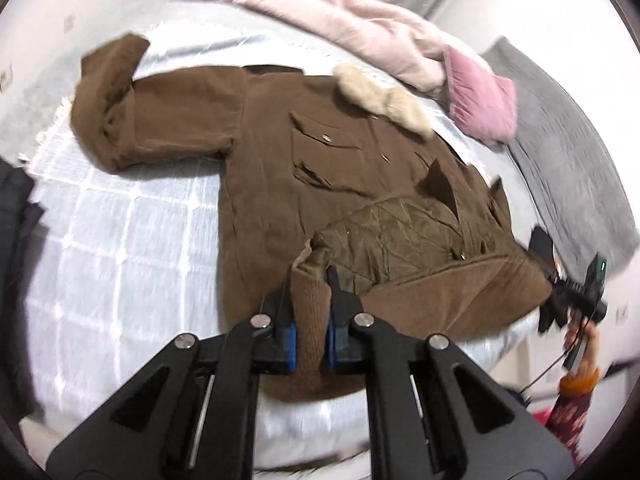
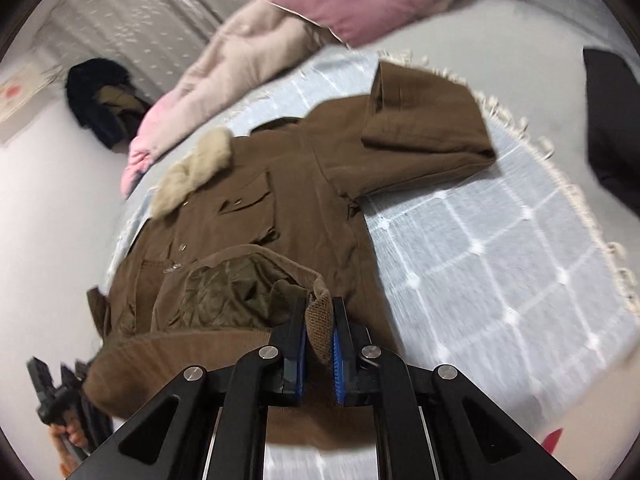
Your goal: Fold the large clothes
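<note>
— So, both clamped? 
— Yes: left gripper (image 1: 310,300) and right gripper (image 2: 320,320) each pinch the brown coat's (image 1: 260,152) near hem; it lies spread across the checked blanket (image 1: 120,220). 
— Risk? 
— Thick, heavy cloth could slip out when lifted, skewing the fold.

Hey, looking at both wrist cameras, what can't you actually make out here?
- Left wrist view: the brown coat's near hem, hidden behind the left gripper.
- Right wrist view: the dark item at the right edge, cut off.
- Right wrist view: the dark furry bundle, too blurred to identify.
</note>
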Available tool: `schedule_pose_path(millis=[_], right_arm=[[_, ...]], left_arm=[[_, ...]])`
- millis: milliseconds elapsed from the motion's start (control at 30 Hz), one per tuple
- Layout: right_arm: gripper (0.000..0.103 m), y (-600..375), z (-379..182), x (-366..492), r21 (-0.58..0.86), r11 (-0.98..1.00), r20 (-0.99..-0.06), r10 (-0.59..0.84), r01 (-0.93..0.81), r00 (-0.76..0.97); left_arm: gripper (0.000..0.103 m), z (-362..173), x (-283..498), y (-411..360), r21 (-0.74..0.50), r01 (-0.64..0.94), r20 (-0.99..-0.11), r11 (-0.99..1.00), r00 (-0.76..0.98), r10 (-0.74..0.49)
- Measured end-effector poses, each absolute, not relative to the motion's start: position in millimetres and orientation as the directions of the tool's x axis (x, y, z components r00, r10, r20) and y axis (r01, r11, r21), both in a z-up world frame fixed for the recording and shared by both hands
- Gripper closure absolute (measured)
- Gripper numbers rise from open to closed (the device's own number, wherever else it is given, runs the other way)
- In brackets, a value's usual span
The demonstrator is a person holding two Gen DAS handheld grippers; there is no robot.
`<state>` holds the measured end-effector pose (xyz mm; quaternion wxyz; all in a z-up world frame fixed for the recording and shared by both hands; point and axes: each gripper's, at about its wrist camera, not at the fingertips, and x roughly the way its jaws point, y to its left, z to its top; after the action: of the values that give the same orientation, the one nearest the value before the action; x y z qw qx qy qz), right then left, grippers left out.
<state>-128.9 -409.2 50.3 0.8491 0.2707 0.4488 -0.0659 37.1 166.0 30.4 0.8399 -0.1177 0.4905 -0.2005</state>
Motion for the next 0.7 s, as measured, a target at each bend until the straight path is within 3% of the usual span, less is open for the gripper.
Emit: schedule_pose_path(millis=[200,333,433,500,567,633,700], right_arm=[[0.094,-391,48,-204,0.342,0.885,-0.82,0.117,0.315,0.56],[0.092,-387,22,-235,0.301,0.897,-0.872,0.121,0.324,0.475],[0.084,-391,13,-261,0.256,0.905,-0.908,0.104,0.341,0.405],[0.068,-392,17,-276,0.265,0.903,-0.908,0.116,0.338,0.402],[0.051,-387,28,-287,0.22,0.92,-0.91,0.074,0.325,0.409],[0.045,-379,41,-290,0.155,0.939,-0.905,0.011,0.308,0.424],[0.039,-369,50,-286,0.115,0.953,-0.896,-0.022,0.28,0.444]], left_arm=[[0.091,13,-40,179,-0.315,0.293,-0.827,0.903,0.382,-0.413],[0.091,-23,-73,184,-0.176,0.327,-0.919,0.928,0.283,-0.274],[0.085,-26,-90,190,-0.148,0.367,-0.933,0.919,0.257,-0.253],[0.078,-15,-99,198,-0.138,0.381,-0.923,0.914,0.286,-0.259],[0.048,4,-108,203,-0.122,0.385,-0.896,0.915,0.353,-0.268],[0.032,18,-105,202,-0.113,0.391,-0.863,0.914,0.417,-0.285],[0.027,18,-96,198,-0.112,0.387,-0.854,0.915,0.434,-0.288]])
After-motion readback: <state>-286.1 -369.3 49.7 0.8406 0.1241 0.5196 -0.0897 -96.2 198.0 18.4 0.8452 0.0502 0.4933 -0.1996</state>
